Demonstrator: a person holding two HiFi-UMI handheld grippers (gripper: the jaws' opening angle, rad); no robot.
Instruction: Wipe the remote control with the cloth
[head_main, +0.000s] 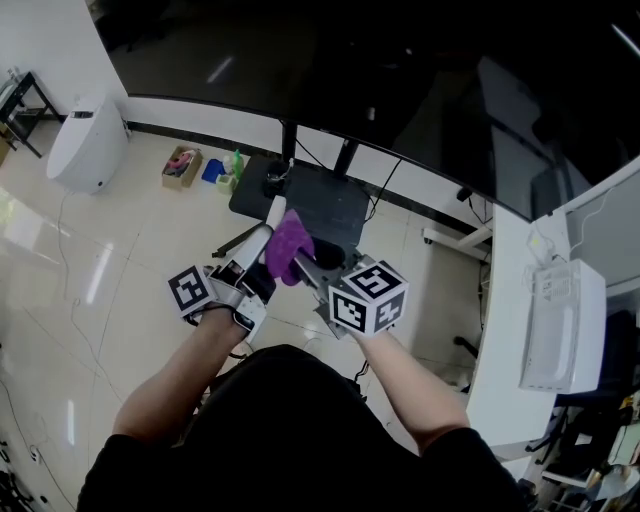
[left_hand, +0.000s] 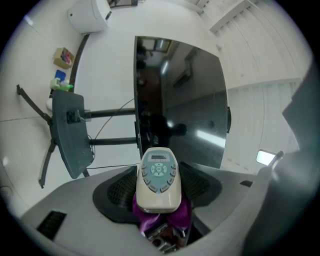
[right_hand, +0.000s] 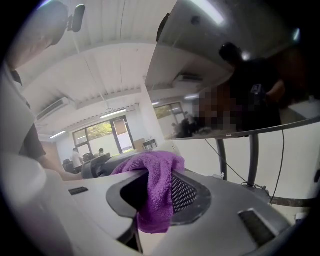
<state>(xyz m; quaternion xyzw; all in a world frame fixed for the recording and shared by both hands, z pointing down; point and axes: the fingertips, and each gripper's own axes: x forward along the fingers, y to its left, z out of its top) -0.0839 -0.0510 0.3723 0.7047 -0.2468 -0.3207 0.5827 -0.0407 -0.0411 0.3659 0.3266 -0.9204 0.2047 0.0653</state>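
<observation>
Now the left tool (left_hand: 159, 192), jaws wide, grips the remote control (left_hand: 158, 175). The right tool (right_hand: 159, 202) pinches the purple cloth (right_hand: 160, 170) against it; better slide steadily lengthwise.

Big dark screen (head_main: 400, 80) on black stand (head_main: 330, 205), cardboard box (head_main: 182, 166), white desk (head_main: 500, 340)
</observation>
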